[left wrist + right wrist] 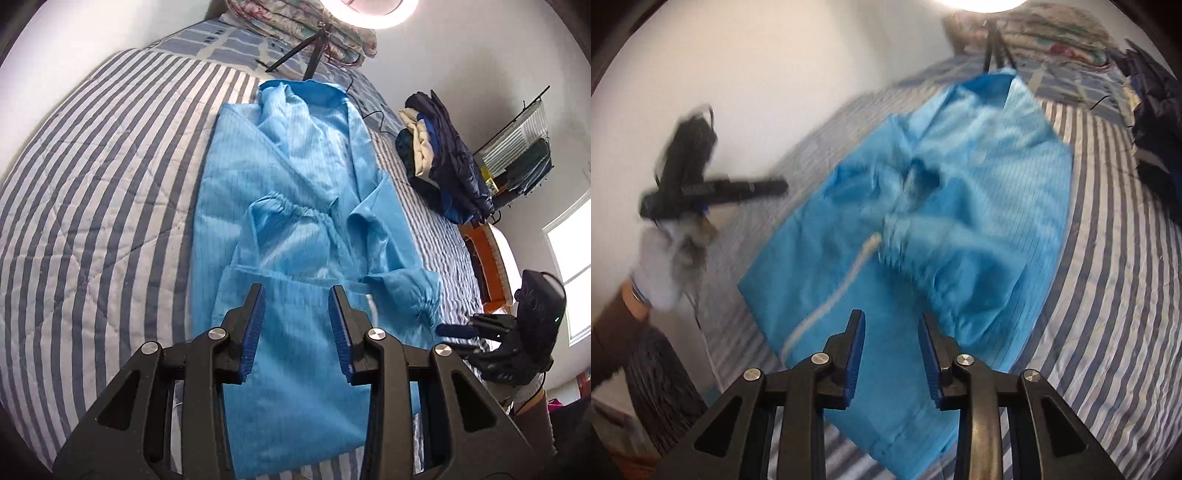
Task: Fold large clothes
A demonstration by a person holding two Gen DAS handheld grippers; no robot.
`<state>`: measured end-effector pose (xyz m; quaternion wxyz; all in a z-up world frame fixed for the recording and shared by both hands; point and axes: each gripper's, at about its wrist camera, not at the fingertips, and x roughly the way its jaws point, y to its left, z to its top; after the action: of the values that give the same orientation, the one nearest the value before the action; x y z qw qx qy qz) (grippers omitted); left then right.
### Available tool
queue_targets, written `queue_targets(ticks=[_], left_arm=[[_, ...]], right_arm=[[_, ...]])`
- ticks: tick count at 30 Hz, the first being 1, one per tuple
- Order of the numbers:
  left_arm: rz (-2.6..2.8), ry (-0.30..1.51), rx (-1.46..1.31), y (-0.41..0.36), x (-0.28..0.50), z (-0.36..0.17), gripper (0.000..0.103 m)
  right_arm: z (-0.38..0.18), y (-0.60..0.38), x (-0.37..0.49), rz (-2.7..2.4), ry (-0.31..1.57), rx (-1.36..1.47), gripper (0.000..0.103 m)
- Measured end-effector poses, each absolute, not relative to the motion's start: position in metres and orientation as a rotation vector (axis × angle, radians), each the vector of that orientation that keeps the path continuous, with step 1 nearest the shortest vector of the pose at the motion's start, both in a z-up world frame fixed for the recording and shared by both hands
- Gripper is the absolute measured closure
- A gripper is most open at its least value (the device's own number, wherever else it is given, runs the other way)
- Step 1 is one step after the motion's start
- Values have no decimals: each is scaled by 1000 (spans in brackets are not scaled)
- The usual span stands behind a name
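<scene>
Two open claws (297, 314) (892, 336) over blue gown (295, 221).

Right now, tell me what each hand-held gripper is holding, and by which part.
Nothing is held. The left hand-held gripper and the right hand-held gripper are both open above the blue coat, with no cloth between their fingers.

A bed (92, 192) with a blue-and-white striped quilt fills the room — white walls (461, 55) behind it. At its head sit a folded floral blanket (295, 22) and a glowing ring light (369, 11) on a black tripod (295, 55). A bright window (572, 280) lies to one side, beside a wire rack (517, 147).
</scene>
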<state>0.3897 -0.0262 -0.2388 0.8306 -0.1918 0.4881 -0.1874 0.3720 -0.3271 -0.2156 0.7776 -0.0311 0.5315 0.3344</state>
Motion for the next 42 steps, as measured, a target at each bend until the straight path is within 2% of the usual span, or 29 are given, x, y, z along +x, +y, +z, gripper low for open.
queue_targets(ticks=[4, 10, 11, 13, 14, 15, 17, 19, 22, 26, 30, 35, 36, 37, 38, 39, 42], left_arm=[[-383, 1040, -415, -21, 387, -239, 69], [-364, 1044, -424, -13, 388, -237, 69], [-359, 1044, -422, -12, 388, -236, 69], [-350, 1041, -419, -8, 386, -233, 68], [-346, 1040, -420, -6, 385, -231, 69], [-342, 1040, -422, -4, 384, -231, 68], [-338, 1045, -431, 3, 380, -230, 57], [-342, 1063, -439, 10, 376, -232, 52], [-366, 1103, -465, 16, 372, -240, 51], [-391, 1188, -440, 15, 367, -256, 51], [-409, 1202, -471, 21, 347, -273, 51], [-418, 1214, -512, 16, 326, -298, 52], [-412, 1204, -510, 14, 323, -299, 56], [-401, 1194, -495, 12, 320, -300, 71], [-374, 1180, -467, 10, 318, -299, 79], [-344, 1166, -438, 6, 316, -299, 81], [-260, 1125, -342, -5, 310, -303, 84]], right_arm=[[-235, -315, 377, 672, 1187, -153, 75], [-212, -327, 410, 428, 996, -55, 75], [-204, -330, 414, 382, 944, -36, 73], [-192, -335, 418, 336, 898, 10, 60], [-186, -339, 419, 324, 880, 40, 59], [-182, -342, 420, 325, 880, 61, 59], [-176, -349, 422, 330, 906, 107, 58], [-168, -352, 418, 340, 928, 127, 56], [-167, -359, 410, 370, 982, 126, 47], [-176, -373, 375, 377, 1036, 99, 47], [-201, -401, 327, 392, 1088, 227, 48], [-234, -403, 304, 424, 1136, 332, 60], [-236, -400, 302, 429, 1137, 338, 68], [-238, -396, 300, 436, 1136, 332, 80], [-238, -392, 298, 443, 1133, 319, 87], [-238, -387, 295, 441, 1127, 287, 99], [-252, -374, 289, 342, 1174, 157, 102]])
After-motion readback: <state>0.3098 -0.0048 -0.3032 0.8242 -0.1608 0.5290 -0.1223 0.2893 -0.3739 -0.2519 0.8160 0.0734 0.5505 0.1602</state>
